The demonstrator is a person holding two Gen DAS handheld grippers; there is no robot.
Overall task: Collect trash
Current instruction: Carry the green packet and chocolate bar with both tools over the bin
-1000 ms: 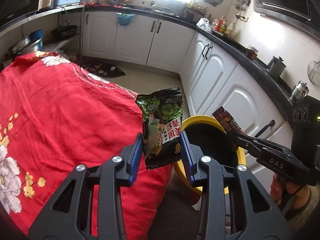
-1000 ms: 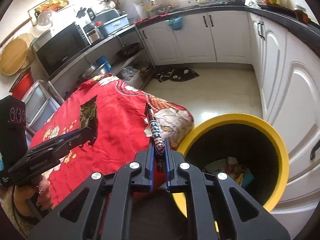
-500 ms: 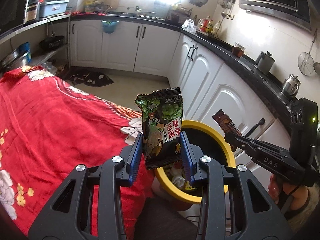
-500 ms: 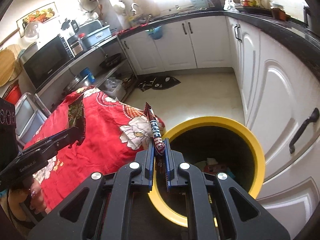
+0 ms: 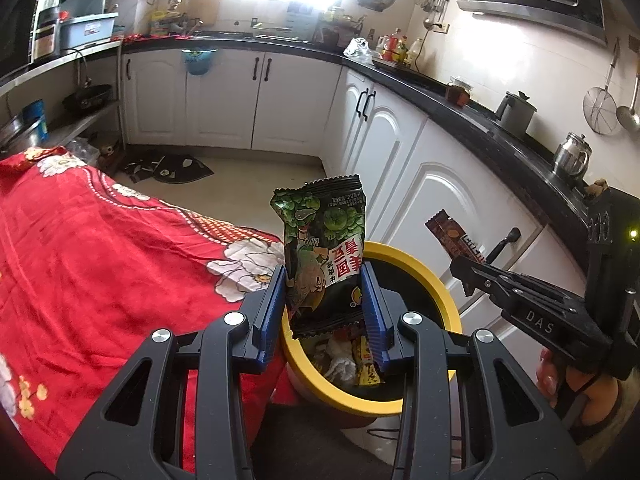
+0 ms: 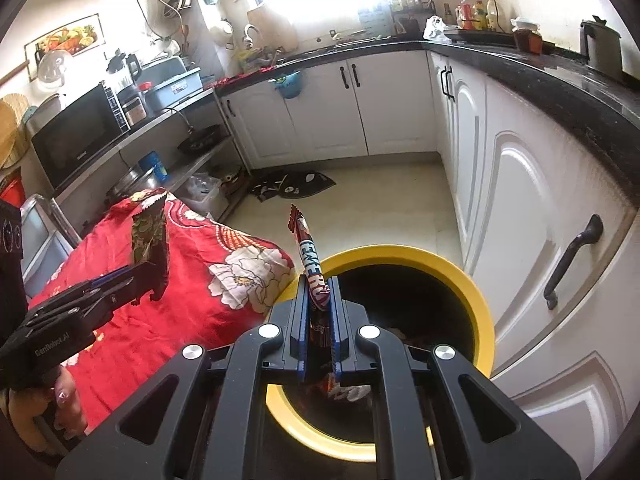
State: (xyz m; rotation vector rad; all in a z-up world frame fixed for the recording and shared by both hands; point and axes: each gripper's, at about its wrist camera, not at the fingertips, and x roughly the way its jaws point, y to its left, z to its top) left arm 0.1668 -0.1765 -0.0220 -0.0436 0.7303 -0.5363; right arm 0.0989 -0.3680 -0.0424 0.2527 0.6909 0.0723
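Both wrappers were picked up and at the bin, neither dropped yet. Left gripper (image 5: pixel 324 300) had its fingers pinching the green snack packet (image 5: pixel 324 256) by its lower half, packet upright, hanging over the near-left part of the yellow bin's (image 5: pixel 436 280) rim. Right gripper (image 6: pixel 319 320) had fingers pressed nearly together on the thin candy bar wrapper (image 6: pixel 310 264), standing edge-on over the bin's (image 6: pixel 476 304) left rim.

In the left wrist view the right gripper and its brown wrapper (image 5: pixel 454 236) sat above the bin's right side. In the right wrist view the left gripper (image 6: pixel 152 276) with the packet (image 6: pixel 150 236) showed against the red cloth.

Bin already held some trash (image 5: pixel 352 356): crumpled white paper and yellow wrappers at the bottom. It stood on the floor, just beside the corner of the worktop under the red floral cloth (image 5: pixel 100 248).

Visible part of the cloth showed no loose trash, though its far end was out of frame, so can't tell if more remained.

Judged late stage: 2 items held, 0 released. Left to do: open both sets of fingers over the bin mouth, then check the worktop for leftovers.
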